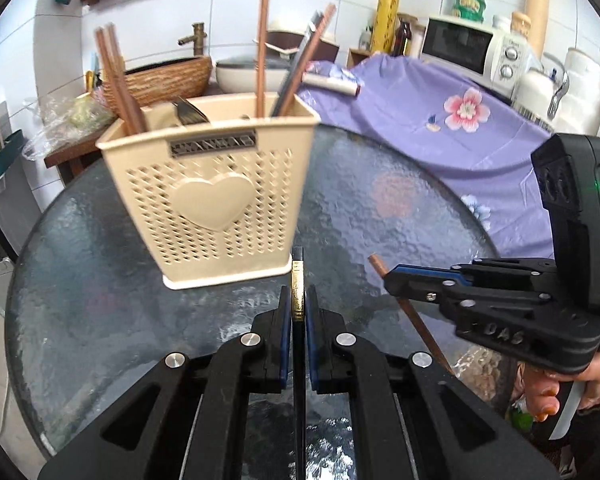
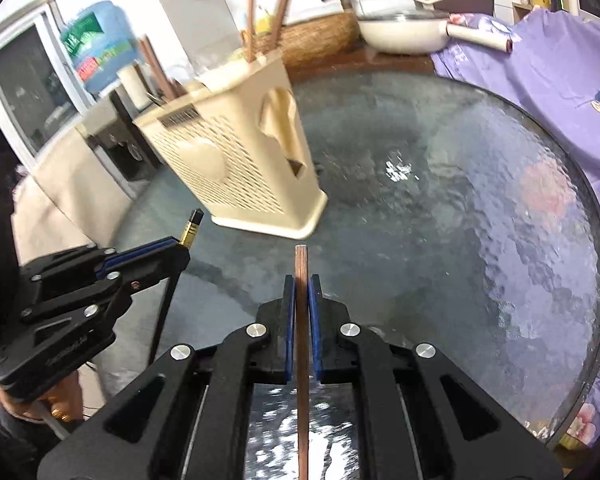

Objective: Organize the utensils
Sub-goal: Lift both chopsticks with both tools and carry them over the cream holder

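A beige perforated utensil holder (image 1: pixel 216 196) with a heart on its front stands on the round glass table (image 1: pixel 380 208); it also shows in the right wrist view (image 2: pixel 240 160). It holds several brown chopsticks (image 1: pixel 262 48) and a fork (image 1: pixel 190 112). My left gripper (image 1: pixel 298 296) is shut on a black chopstick with a gold band (image 1: pixel 297 292), just in front of the holder's base. My right gripper (image 2: pixel 302 284) is shut on a brown chopstick (image 2: pixel 302 264), right of the holder. Each gripper shows in the other's view: the right one (image 1: pixel 392 276), the left one (image 2: pixel 180 248).
A purple flowered cloth (image 1: pixel 440 120) covers the surface beyond the table. A white microwave (image 1: pixel 472 52), a woven basket (image 1: pixel 160 80) and a white pan (image 1: pixel 248 72) stand behind. A water bottle (image 2: pixel 96 44) stands at the left in the right wrist view.
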### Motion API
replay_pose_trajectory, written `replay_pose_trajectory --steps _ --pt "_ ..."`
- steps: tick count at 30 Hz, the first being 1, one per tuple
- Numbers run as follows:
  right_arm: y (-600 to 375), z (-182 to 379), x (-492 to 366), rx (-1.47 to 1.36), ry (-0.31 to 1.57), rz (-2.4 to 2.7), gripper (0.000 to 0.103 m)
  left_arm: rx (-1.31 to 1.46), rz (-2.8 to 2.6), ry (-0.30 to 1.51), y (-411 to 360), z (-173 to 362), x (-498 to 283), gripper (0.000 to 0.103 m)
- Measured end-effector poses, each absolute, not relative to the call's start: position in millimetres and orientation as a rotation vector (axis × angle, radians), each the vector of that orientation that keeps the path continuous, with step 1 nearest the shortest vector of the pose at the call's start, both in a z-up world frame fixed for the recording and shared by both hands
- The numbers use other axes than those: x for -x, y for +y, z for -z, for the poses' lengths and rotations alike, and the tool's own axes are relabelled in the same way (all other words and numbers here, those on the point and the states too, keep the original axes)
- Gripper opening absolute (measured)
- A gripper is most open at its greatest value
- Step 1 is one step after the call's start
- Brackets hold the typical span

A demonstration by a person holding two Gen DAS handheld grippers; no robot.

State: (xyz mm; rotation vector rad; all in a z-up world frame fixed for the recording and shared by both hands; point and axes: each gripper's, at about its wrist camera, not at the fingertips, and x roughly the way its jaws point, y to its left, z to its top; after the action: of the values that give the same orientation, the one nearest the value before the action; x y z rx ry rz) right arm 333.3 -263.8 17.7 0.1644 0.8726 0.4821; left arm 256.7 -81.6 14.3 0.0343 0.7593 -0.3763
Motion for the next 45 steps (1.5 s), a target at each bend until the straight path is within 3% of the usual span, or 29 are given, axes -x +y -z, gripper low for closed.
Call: replay_pose_trajectory --steps 16,45 --pt "-267.4 -86.3 -297.5 -0.262 0.710 -0.656 0.007 0.041 0.383 0.642 -43.9 -67.9 -221.5 0.007" --pt "-239.6 -196.4 -281.9 -0.095 0.508 -0.704 0.007 0.003 0.384 0.495 -49.6 -144.9 -213.2 0.007"
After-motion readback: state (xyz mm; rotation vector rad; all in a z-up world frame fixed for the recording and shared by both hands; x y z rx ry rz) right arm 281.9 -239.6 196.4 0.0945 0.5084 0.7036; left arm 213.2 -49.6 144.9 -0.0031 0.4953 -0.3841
